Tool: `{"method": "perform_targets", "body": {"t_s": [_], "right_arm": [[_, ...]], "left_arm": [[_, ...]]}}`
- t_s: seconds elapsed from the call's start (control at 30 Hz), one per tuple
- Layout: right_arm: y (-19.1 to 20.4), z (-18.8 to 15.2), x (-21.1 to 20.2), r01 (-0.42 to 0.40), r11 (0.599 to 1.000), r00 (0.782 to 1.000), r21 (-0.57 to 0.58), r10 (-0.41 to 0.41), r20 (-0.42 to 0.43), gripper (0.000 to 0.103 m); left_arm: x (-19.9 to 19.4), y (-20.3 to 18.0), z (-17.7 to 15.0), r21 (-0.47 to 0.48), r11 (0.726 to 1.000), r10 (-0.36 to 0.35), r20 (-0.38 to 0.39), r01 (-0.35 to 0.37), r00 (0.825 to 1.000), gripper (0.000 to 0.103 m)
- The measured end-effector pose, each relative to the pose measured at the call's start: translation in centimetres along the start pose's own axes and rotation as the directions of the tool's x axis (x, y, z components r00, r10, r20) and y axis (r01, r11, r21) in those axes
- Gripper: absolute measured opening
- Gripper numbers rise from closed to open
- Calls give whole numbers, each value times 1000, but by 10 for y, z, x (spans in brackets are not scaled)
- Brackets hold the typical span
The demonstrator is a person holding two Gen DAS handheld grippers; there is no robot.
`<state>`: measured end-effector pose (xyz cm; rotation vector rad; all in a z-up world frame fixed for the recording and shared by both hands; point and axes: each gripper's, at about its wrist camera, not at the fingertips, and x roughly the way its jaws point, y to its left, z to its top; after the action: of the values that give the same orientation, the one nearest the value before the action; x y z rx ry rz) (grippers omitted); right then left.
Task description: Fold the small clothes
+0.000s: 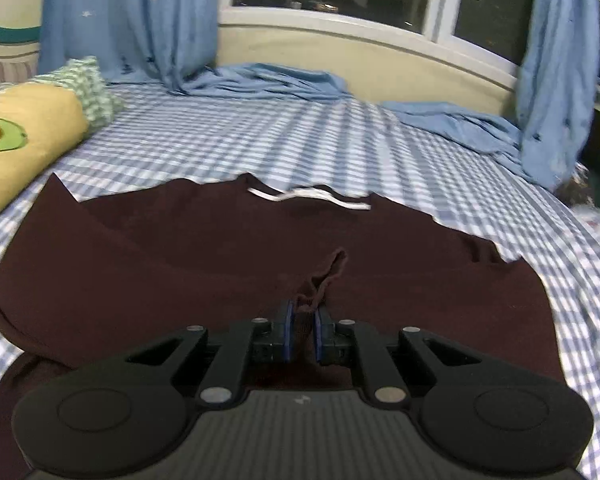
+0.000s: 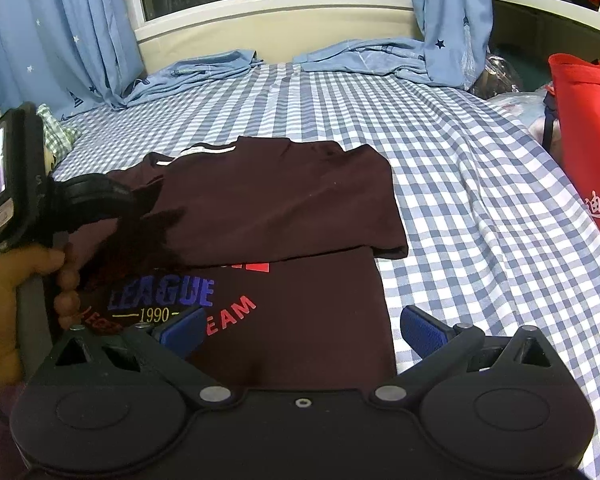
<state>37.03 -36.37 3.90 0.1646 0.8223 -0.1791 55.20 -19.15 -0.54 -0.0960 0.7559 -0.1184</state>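
Left wrist view shows the left gripper [image 1: 302, 322] pinching a bunched ridge of the maroon shirt [image 1: 220, 248], which lies on the checked bed [image 1: 300, 136] with its white-striped collar [image 1: 308, 196] at the far edge. The pinch takes only a narrow pucker of cloth, so a quick pull could slip it free, or drag the whole shirt and skew the fold. From the right wrist view, the right gripper [image 2: 302, 330] is spread wide over the near part of the shirt, holding nothing; its left pad [image 2: 182, 326] sits above the printed lettering [image 2: 164, 292]. With that side unpinned, the sleeve already folded across the chest may shift.
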Motion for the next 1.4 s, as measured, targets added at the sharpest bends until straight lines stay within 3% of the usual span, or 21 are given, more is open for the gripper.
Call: {"method": "perform_targets", "body": {"t_s": [0.17,0.27,0.33,0.5,0.63,0.83,0.9,0.97,1.07,1.13,1.23,1.33,1.4], "right_arm": [[3,-3,1,-1,1000,1000,4,1,-9,102],[6,-3,1,0,1000,1000,-3,0,-8,102],[9,-3,3,2,1000,1000,-8,-2,-13,102],[25,1,12,-5,999,1000,-36,5,-17,102],[45,16,26,-48,995,999,-92,49,-1,102],[97,63,72,-195,946,979,-257,203,5,102],[119,85,92,-272,921,960,-278,278,-17,102],[145,110,116,-378,886,925,-269,375,-64,102],[191,146,153,-538,810,843,-235,514,-160,102],[229,168,177,-632,749,773,-199,591,-230,102],[285,194,204,-704,689,703,-170,644,-301,102],[336,210,223,-735,649,671,-195,655,-348,102],[365,216,237,-724,646,684,-243,624,-379,97]], "left_arm": [[9,-1,-7,9,996,-83,-85,84,993,14],[-4,12,-7,-40,990,-139,-69,136,988,30],[-16,22,-7,-57,984,-172,-60,169,983,48],[-54,50,-5,-51,976,-213,-21,212,977,68],[-94,94,-11,18,987,-162,36,161,986,96],[-104,182,-29,95,994,53,20,-54,998,101],[-96,207,-34,92,989,113,-3,-112,994,101],[-83,226,-38,75,986,148,-17,-146,989,100],[-63,246,-42,79,986,146,-23,-144,989,99],[-48,249,-40,130,982,139,-19,-136,990,94],[-31,241,-36,236,964,127,8,-125,992,88],[-25,234,-34,316,942,106,39,-113,994,86],[-22,232,-32,360,926,102,60,-117,993,83]]}}
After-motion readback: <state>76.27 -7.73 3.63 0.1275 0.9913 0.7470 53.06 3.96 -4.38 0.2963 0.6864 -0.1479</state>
